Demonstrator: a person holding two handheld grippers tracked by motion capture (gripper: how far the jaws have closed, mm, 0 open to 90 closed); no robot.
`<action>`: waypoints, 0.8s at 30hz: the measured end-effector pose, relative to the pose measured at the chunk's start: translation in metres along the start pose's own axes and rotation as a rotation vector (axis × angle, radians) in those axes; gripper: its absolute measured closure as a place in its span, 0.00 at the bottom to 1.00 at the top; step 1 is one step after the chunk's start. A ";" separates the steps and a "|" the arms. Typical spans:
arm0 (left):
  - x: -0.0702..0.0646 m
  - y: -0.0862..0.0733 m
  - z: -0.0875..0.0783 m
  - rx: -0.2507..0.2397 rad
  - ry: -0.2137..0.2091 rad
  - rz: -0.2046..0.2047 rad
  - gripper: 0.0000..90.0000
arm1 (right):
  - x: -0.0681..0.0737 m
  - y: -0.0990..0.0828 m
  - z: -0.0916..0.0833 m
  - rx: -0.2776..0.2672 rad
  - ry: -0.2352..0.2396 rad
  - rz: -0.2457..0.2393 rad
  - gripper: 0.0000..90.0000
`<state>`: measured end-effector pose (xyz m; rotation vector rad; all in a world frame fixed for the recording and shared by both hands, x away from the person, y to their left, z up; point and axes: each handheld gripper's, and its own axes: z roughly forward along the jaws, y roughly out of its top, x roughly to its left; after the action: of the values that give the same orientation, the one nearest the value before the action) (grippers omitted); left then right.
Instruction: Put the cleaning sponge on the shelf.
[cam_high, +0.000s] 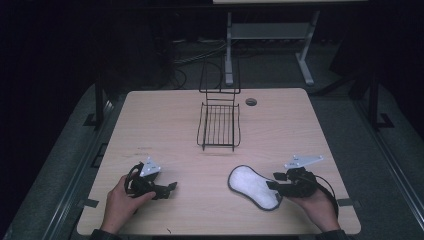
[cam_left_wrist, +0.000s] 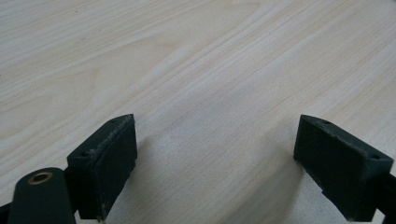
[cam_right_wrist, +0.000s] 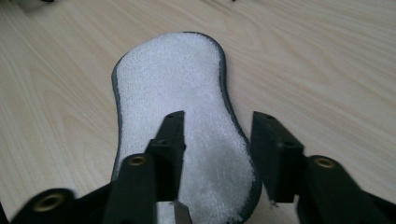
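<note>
On the counter, largest to smallest:

Counter (cam_high: 150, 130): pale wood-grain top with rounded corners and a small round hole near its far edge; it carries everything below.

Wire rack (cam_high: 219, 125): black, standing at the middle of the far half of the counter, with a tall upright back and a low barred tray that faces the person; well apart from both hands.

Pad (cam_high: 253, 186): white, fuzzy and peanut-shaped with a dark grey rim, lying flat on the near right part of the counter, its long axis running from upper left to lower right in the high view. In the right gripper view the pad (cam_right_wrist: 182, 116) stretches away from the camera.

Right tongs (cam_high: 273, 181): held in the person's right hand at the pad's right end, pointing left. The jaws stand partly spread over the near end of the pad, one above the white face and one just past its rim, and neither pad presses on it.

Left tongs (cam_high: 172, 187): held low in the left hand on the near left of the counter, pointing right, well apart from the pad. The jaws are spread wide over bare wood, with nothing between them.
</note>
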<state>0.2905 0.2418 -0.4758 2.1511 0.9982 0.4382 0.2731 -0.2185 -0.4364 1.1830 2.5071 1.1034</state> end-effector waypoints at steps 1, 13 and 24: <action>0.000 0.000 0.000 0.000 0.000 0.000 0.14 | 0.000 0.001 0.000 0.003 0.007 0.003 0.51; 0.000 0.000 0.000 0.000 0.000 -0.001 0.14 | 0.007 0.016 0.020 0.030 0.045 -0.056 0.14; 0.000 0.000 0.000 0.000 0.000 0.000 0.14 | 0.013 0.026 0.038 0.067 0.080 -0.114 0.09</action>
<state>0.2905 0.2418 -0.4758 2.1510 0.9980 0.4380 0.2959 -0.1768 -0.4439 1.0170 2.6539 1.0662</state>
